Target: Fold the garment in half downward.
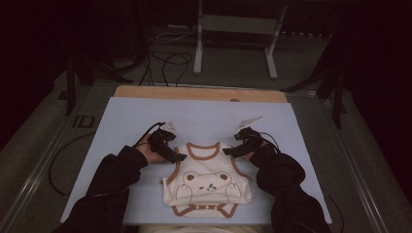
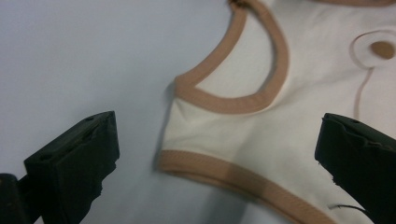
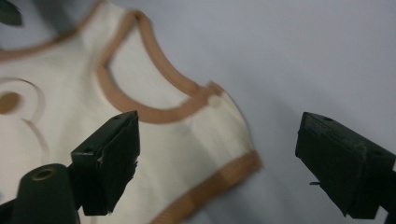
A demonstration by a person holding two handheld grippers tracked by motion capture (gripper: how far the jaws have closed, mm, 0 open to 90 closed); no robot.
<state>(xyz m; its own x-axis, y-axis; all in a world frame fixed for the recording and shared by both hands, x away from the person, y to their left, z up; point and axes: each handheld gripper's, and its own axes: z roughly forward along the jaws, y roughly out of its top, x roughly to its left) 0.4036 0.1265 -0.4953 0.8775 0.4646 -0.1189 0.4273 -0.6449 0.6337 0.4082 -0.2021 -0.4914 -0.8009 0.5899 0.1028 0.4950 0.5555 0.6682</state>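
Note:
A cream baby bodysuit [image 1: 206, 187] with brown trim and a bear print lies flat on the pale blue mat [image 1: 121, 126], neck opening toward the far side. My left gripper [image 1: 179, 156] hovers open at its left shoulder [image 2: 219, 135], jaws straddling the strap without touching it. At the garment's right shoulder [image 3: 205, 135], my right gripper [image 1: 228, 152] is open as well, one jaw over the cloth and one over the mat. Brown edging [image 2: 243, 179] runs along each armhole.
The mat covers a wooden board [image 1: 199, 93] on the table. Cables [image 1: 165, 63] trail across the floor beyond, near a grey metal frame [image 1: 235, 29]. A small white scrap [image 1: 248, 121] lies on the mat behind the right gripper. Dark sleeves enter from the bottom.

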